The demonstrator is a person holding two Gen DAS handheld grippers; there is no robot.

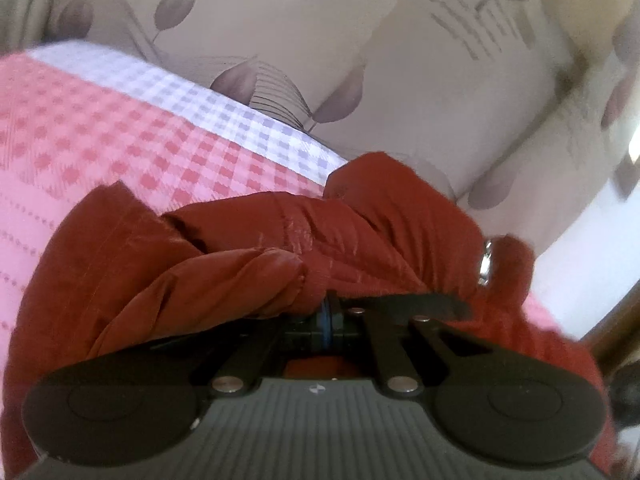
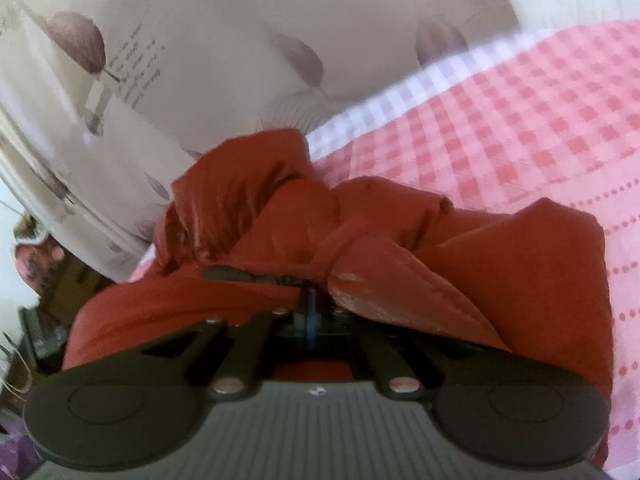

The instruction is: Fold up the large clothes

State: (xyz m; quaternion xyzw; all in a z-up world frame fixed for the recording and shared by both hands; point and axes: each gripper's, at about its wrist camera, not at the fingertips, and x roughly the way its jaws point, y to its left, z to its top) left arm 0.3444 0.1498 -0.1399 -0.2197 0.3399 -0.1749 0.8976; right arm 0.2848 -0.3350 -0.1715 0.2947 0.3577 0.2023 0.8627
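A dark red shiny jacket (image 1: 280, 240) lies bunched on a pink checked bedspread (image 1: 80, 128). My left gripper (image 1: 326, 308) is shut on a fold of the jacket, which drapes over its fingers. A metal snap or zip pull (image 1: 486, 260) shows at the jacket's right edge. In the right wrist view, the same red jacket (image 2: 400, 248) is bunched in front, and my right gripper (image 2: 312, 300) is shut on a stitched edge of it. The fingertips of both grippers are mostly hidden by cloth.
The bedspread (image 2: 520, 112) has a white-and-grey checked border (image 1: 224, 108). Behind it hangs a cream curtain with purple leaves (image 1: 280, 20), which also shows in the right wrist view (image 2: 224, 40). Dark clutter (image 2: 36, 280) sits at the far left beyond the bed.
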